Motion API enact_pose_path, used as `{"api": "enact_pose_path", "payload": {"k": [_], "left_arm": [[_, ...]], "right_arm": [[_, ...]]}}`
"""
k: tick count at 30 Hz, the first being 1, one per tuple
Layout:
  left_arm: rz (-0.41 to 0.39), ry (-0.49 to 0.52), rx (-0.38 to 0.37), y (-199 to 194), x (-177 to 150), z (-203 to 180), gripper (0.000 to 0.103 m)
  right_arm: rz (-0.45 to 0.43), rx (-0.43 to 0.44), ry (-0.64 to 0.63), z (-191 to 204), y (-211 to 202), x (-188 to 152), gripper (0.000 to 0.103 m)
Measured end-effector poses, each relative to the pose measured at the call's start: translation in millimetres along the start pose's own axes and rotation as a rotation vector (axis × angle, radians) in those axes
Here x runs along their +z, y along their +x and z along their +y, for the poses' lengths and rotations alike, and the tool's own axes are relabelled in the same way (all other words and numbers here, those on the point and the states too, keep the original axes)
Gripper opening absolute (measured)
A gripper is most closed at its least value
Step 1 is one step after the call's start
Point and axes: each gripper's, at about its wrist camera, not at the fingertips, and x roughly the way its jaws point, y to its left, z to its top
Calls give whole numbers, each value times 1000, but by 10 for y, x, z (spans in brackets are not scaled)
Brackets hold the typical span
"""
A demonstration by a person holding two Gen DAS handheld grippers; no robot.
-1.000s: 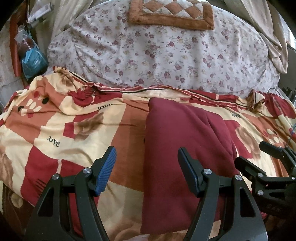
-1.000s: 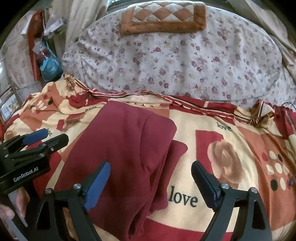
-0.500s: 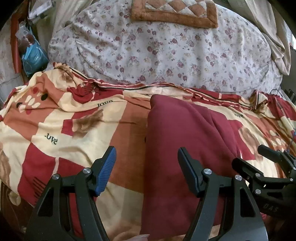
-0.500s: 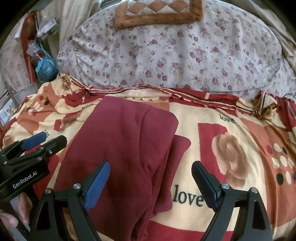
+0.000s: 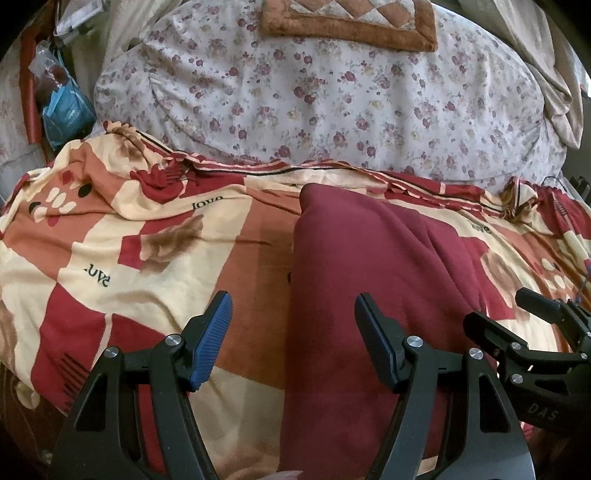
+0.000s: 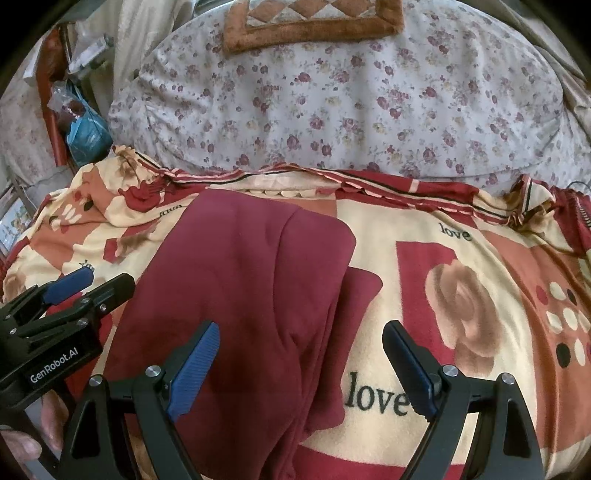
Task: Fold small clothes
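A dark red garment [image 5: 369, 273] lies folded lengthwise on a patterned blanket [image 5: 155, 266], with a second layer sticking out along its right side [image 6: 360, 291]. My left gripper [image 5: 293, 332] hovers open over the garment's left edge, one finger over the blanket and the other over the cloth. My right gripper [image 6: 301, 332] hovers open over the garment's right edge [image 6: 240, 280], its right finger above the blanket's "love" print. Neither gripper holds anything. Each gripper shows in the other's view: the right gripper [image 5: 498, 306] at the right, the left gripper [image 6: 105, 278] at the left.
Behind the blanket [image 6: 461, 295] rises a large floral-covered cushion [image 5: 332, 103] with a brown quilted mat [image 5: 351, 22] on top. A blue plastic bag [image 5: 66, 114] and clutter stand at the far left. A person's fingers [image 6: 22, 446] show at the lower left.
Both views have drifted only slightly. The garment lies as before and both grippers stay equally wide.
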Motion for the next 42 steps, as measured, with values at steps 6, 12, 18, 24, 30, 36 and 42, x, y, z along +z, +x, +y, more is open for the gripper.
{"api": "enact_pose_path", "payload": {"k": [6, 12, 18, 24, 30, 36, 42], "left_arm": [[3, 0, 0, 12, 3, 7, 69], [4, -3, -1, 37, 13, 23, 69], [4, -3, 1, 41, 16, 20, 69], [11, -7, -1, 113, 52, 39, 69], [11, -7, 0, 112, 49, 37, 69], [18, -6, -1, 141, 60, 51, 69], [18, -7, -2, 153, 65, 61, 69]], "right_arm": [[9, 0, 1, -16, 49, 29, 88], [13, -1, -3, -6, 71, 44, 88], [15, -3, -5, 0, 96, 66, 88], [17, 2, -6, -4, 97, 71, 88], [22, 4, -10, -17, 143, 101, 88], [29, 3, -11, -21, 190, 133, 88], [35, 1, -13, -14, 211, 151, 88]]}}
